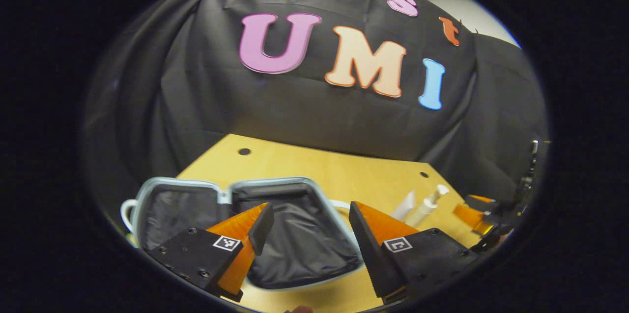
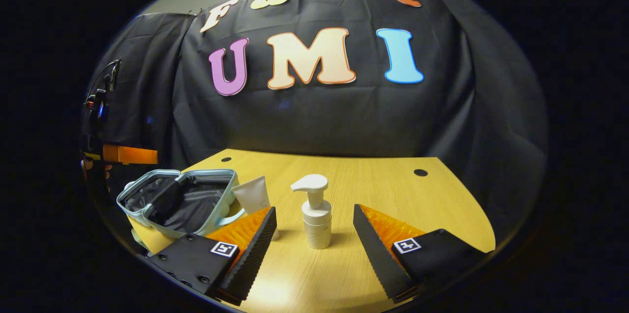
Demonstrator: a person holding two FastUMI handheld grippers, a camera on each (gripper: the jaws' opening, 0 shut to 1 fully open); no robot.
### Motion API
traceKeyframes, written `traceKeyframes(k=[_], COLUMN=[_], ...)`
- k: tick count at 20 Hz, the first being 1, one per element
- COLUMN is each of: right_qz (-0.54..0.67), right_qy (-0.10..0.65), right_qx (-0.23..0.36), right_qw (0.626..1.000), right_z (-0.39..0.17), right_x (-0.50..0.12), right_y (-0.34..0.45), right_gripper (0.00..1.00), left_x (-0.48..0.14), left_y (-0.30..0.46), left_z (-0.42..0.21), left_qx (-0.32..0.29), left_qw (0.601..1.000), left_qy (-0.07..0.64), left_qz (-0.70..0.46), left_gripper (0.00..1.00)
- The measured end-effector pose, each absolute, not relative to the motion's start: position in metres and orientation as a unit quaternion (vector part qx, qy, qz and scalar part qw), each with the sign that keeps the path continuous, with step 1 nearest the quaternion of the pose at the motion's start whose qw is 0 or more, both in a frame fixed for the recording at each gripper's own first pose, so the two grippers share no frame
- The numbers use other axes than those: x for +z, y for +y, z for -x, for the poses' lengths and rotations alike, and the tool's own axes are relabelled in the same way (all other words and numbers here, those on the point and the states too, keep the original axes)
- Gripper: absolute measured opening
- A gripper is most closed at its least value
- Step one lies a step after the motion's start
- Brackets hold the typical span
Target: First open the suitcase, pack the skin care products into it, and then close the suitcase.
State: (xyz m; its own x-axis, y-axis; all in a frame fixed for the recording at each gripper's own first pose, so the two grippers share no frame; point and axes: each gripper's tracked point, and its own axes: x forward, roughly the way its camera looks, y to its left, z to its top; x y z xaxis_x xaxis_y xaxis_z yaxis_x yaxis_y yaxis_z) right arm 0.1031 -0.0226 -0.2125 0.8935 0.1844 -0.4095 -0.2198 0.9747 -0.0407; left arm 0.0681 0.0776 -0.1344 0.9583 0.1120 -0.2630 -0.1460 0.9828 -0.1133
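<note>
Pale wooden tabletop [image 2: 373,190], light-blue hard-shell suitcase [image 2: 183,201] lying open with dark lining, white pump bottle [image 2: 316,219] upright between wide-open right gripper [image 2: 314,234], white tube [image 2: 251,194] seemingly touching the case, left gripper [image 1: 310,227] spread wide, holding nothing

A light wooden tabletop [image 2: 393,190] with small dark round holes [image 2: 420,172], backed by black draped cloth [image 2: 319,116].
</note>
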Motion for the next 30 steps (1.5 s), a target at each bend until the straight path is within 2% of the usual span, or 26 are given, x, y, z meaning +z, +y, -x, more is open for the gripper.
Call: traceKeyframes(k=[3, 6, 7, 9, 17, 19, 20, 23, 24, 26, 28, 29, 30], right_qz=[0.043, 0.045, 0.042, 0.035, 0.036, 0.035, 0.035, 0.033, 0.034, 0.041, 0.049, 0.051, 0.052], right_qy=[0.225, 0.238, 0.241, 0.249, 0.262, 0.267, 0.268, 0.271, 0.269, 0.268, 0.267, 0.268, 0.27], right_qx=[0.124, 0.135, 0.138, 0.142, 0.166, 0.172, 0.175, 0.174, 0.172, 0.173, 0.167, 0.164, 0.159], right_qw=[0.966, 0.961, 0.96, 0.958, 0.95, 0.948, 0.947, 0.946, 0.947, 0.947, 0.948, 0.948, 0.948], right_z=[-0.119, -0.131, -0.135, -0.141, -0.157, -0.156, -0.156, -0.156, -0.157, -0.159, -0.157, -0.156, -0.156], right_x=[-0.246, -0.27, -0.277, -0.288, -0.318, -0.322, -0.324, -0.327, -0.325, -0.326, -0.325, -0.325, -0.324], right_y=[-0.021, -0.027, -0.029, -0.032, -0.029, -0.026, -0.025, -0.023, -0.024, -0.023, -0.027, -0.03, -0.032], right_gripper=[0.99, 0.99, 0.99, 0.99, 0.99, 0.93, 0.88, 0.77, 0.68, 0.63, 0.62, 0.61, 0.62], left_x=[-0.169, -0.194, -0.2, -0.211, -0.26, -0.267, -0.272, -0.279, -0.28, -0.275, -0.267, -0.258, -0.247], left_y=[0.025, -0.013, -0.022, -0.035, -0.057, -0.057, -0.057, -0.051, -0.053, -0.057, -0.058, -0.061, -0.061], left_z=[-0.099, -0.127, -0.135, -0.148, -0.195, -0.2, -0.202, -0.205, -0.205, -0.205, -0.2, -0.199, -0.195], left_qx=[0.037, 0.021, 0.018, 0.015, 0.042, 0.05, 0.057, 0.068, 0.064, 0.055, 0.052, 0.047, 0.041], left_qw=[0.986, 0.985, 0.985, 0.984, 0.976, 0.972, 0.971, 0.969, 0.969, 0.969, 0.967, 0.968, 0.968], left_qy=[0.137, 0.139, 0.14, 0.146, 0.18, 0.191, 0.196, 0.205, 0.206, 0.206, 0.213, 0.211, 0.206], left_qz=[0.087, 0.099, 0.101, 0.1, 0.116, 0.124, 0.126, 0.119, 0.118, 0.125, 0.13, 0.132, 0.135], left_gripper=[0.96, 0.96, 0.93, 0.96, 0.96, 0.93, 0.91, 0.59, 0.49, 0.41, 0.38, 0.33, 0.33])
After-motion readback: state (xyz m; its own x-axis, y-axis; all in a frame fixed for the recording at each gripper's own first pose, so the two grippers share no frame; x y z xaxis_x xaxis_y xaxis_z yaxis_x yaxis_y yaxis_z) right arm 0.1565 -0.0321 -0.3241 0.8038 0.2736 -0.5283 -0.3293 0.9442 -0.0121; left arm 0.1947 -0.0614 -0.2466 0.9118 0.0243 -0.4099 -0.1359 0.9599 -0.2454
